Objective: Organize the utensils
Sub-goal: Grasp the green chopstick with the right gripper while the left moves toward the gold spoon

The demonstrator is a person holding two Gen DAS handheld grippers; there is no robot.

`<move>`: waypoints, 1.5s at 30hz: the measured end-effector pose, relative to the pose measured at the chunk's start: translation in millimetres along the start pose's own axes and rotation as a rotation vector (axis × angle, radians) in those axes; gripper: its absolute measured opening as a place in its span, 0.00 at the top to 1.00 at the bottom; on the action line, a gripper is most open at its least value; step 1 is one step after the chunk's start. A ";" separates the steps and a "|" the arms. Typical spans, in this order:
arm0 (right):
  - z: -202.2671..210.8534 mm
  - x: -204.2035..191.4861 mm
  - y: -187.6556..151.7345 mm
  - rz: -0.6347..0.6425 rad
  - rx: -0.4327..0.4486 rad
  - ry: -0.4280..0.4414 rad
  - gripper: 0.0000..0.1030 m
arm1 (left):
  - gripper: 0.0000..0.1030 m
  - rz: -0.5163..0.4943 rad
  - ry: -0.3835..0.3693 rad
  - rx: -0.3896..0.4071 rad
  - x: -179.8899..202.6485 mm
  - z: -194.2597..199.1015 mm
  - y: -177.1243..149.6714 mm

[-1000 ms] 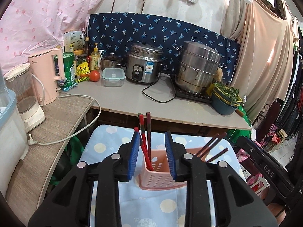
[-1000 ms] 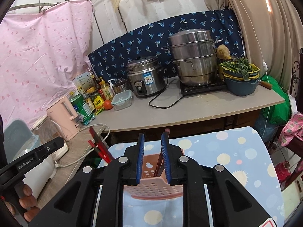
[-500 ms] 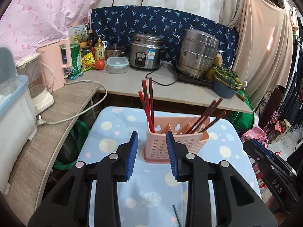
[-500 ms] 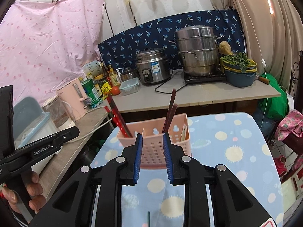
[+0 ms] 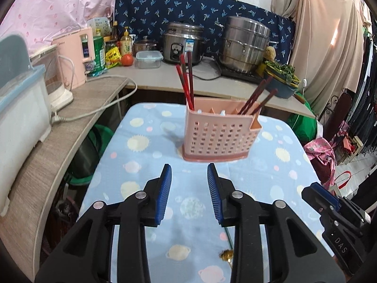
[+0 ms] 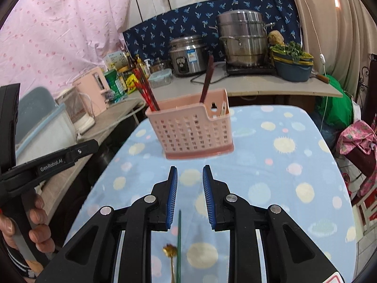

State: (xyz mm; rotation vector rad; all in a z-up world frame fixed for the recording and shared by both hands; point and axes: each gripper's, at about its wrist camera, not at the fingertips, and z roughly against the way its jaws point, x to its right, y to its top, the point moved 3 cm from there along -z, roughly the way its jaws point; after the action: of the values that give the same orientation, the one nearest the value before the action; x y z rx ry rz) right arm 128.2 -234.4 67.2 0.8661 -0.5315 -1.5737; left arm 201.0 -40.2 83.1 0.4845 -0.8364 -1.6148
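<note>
A pink perforated utensil holder [image 5: 219,133] stands on the table with the blue dotted cloth [image 5: 146,155]; it also shows in the right wrist view [image 6: 190,129]. Red chopsticks [image 5: 186,82] stand in its left end and dark brown chopsticks [image 5: 258,97] in its right end. A green chopstick [image 6: 179,238] and a small gold spoon [image 6: 170,252] lie on the cloth under my right gripper [image 6: 189,195]. My left gripper [image 5: 189,192] is open and empty, back from the holder. My right gripper is open and empty too.
A counter [image 5: 165,77] behind the table carries a rice cooker [image 5: 182,42], a steel steamer pot [image 5: 245,43], a pink kettle [image 5: 75,56], bottles and a tomato. A wooden side shelf [image 5: 59,136] with a power cord runs along the left. A bowl of greens [image 6: 292,66] sits at the counter's right.
Both grippers have pulled back and up from the holder, which now stands farther away. The green chopstick and gold spoon on the cloth have come into view.
</note>
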 end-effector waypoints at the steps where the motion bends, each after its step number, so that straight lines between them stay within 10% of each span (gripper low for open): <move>1: 0.1 1.3 -8.8 -0.003 -0.015 -0.001 0.78 | 0.71 0.003 0.000 -0.011 -0.9 -0.7 -5.9; 22: 8.5 -1.1 -161.7 0.028 -0.275 -0.006 0.78 | 0.71 0.001 0.007 -0.231 -6.7 -8.9 -136.2; 45: 4.2 -9.1 -191.3 0.062 -0.329 -0.001 0.93 | 0.58 -0.018 -0.014 -0.318 4.4 -8.3 -180.6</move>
State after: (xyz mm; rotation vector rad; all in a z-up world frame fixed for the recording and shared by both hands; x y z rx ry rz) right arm 4.3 -189.1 -71.6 0.5932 -0.2857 -1.5503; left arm 85.4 -37.8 -56.0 0.2555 -0.5710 -1.7301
